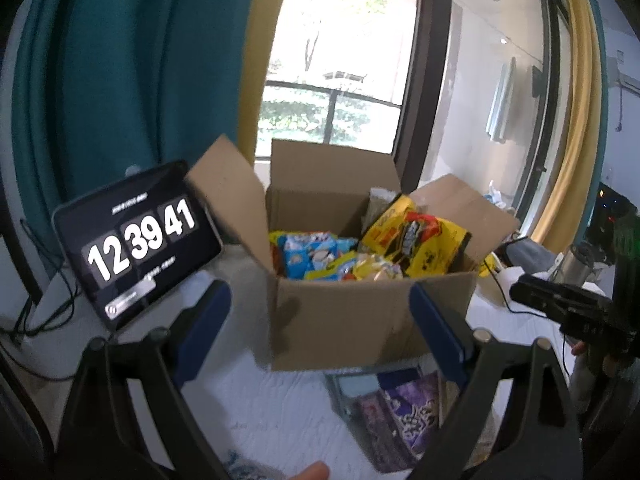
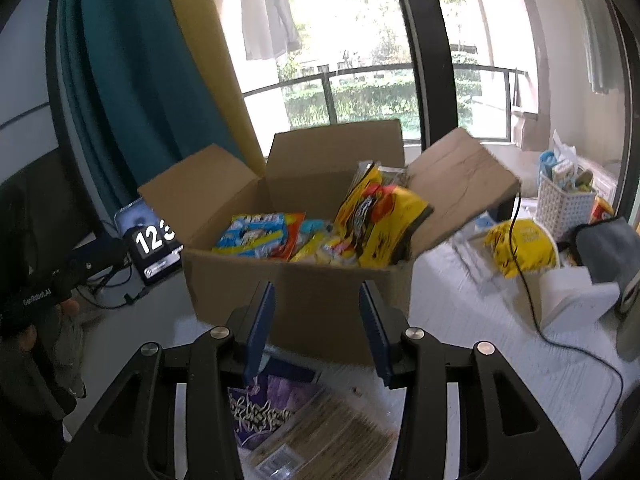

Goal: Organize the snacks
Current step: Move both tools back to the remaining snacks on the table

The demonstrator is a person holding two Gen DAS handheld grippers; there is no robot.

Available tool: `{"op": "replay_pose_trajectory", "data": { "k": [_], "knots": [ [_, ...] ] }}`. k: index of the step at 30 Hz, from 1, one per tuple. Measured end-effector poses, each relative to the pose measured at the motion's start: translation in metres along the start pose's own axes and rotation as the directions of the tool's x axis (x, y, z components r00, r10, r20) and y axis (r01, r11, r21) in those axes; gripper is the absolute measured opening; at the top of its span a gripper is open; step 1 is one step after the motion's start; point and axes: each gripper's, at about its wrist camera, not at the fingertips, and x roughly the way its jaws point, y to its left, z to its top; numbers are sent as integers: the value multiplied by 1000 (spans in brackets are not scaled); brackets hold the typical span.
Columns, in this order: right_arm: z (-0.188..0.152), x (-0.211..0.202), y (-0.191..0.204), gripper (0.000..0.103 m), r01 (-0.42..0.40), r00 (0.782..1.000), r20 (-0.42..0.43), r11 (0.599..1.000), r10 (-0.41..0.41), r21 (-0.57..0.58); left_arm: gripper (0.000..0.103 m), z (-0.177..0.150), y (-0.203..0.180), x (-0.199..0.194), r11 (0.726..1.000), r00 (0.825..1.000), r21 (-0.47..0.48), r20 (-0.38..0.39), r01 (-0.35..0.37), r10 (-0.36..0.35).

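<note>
An open cardboard box (image 1: 352,320) (image 2: 304,300) stands on the white table with its flaps up. It holds a big yellow snack bag (image 1: 420,244) (image 2: 380,220) and blue packets (image 1: 308,256) (image 2: 252,236). A purple snack packet (image 1: 404,412) (image 2: 268,404) and a clear pack of biscuits (image 2: 324,440) lie on the table in front of the box. My left gripper (image 1: 320,324) hovers wide open before the box's front wall, with nothing between its blue pads. My right gripper (image 2: 316,330) is half open and empty, above the purple packet.
A tablet showing a clock (image 1: 136,248) (image 2: 154,248) leans at the box's left, with cables beside it. To the right are a yellow bowl-shaped pack (image 2: 524,252), a white basket (image 2: 564,208) of items, a grey cloth (image 2: 608,248) and a black cable (image 2: 532,304). Window and curtains stand behind.
</note>
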Motion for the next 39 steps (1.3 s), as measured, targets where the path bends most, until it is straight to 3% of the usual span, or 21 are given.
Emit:
{"op": "replay_pose_trajectory", "data": {
  "k": [11, 20, 22, 24, 27, 39],
  "knots": [
    [-33, 18, 32, 46, -57, 995, -81, 998, 56, -14, 92, -40, 33, -11, 997, 998, -63, -45, -37, 34],
    [-74, 56, 76, 46, -114, 972, -217, 989, 91, -97, 92, -74, 64, -15, 992, 994, -101, -93, -71, 61],
    [-79, 64, 78, 49, -113, 966, -244, 988, 84, -106, 92, -80, 68, -17, 992, 993, -98, -100, -73, 63],
    [-83, 71, 76, 65, -101, 961, -266, 989, 71, -104, 92, -86, 71, -19, 993, 992, -84, -109, -80, 70],
    [-87, 76, 74, 71, -97, 955, -290, 991, 65, -96, 92, -98, 77, -20, 993, 987, -77, -134, -95, 84],
    [-95, 81, 106, 73, -192, 931, -344, 967, 126, -165, 92, -134, 68, 1, 996, 962, -59, -270, -71, 53]
  ]
}}
